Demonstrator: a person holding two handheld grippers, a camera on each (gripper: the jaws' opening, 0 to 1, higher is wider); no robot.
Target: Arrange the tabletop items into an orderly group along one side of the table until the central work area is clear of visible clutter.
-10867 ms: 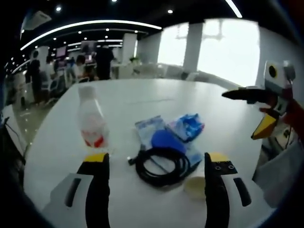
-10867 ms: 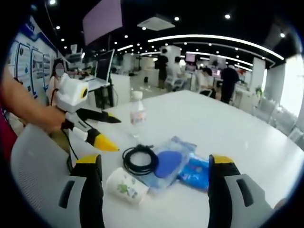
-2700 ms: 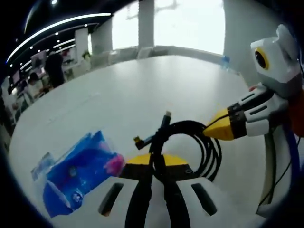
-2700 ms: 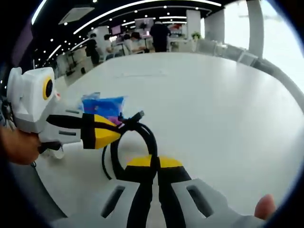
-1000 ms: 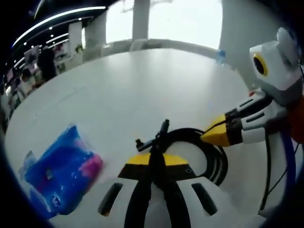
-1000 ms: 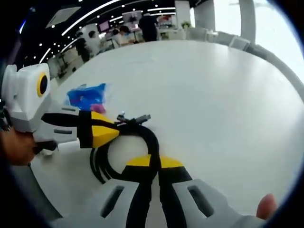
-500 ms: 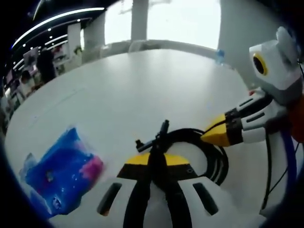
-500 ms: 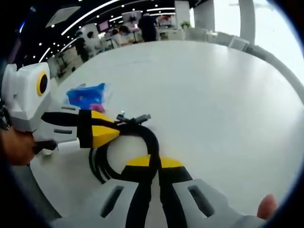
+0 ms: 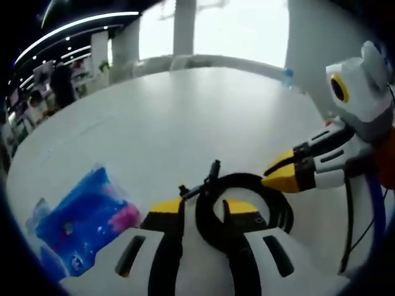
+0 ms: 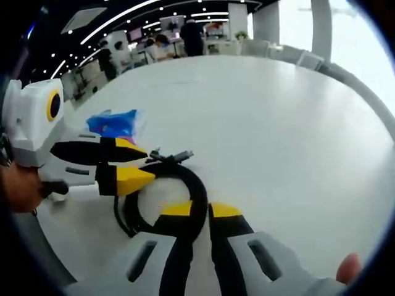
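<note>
Now the coiled cable (image 9: pixel 247 203) lies on the white surface (image 9: pixel 160 117), low centre in both views, so the step looks like a release: part the jaws fully and lift straight off, or the loops will drag. Left gripper (image 9: pixel 202 213) stands narrowly open astride the coil. Right gripper (image 10: pixel 200 213) is barely parted, one strand between its jaws. A blue packet (image 9: pixel 83 216) lies lower left.
</note>
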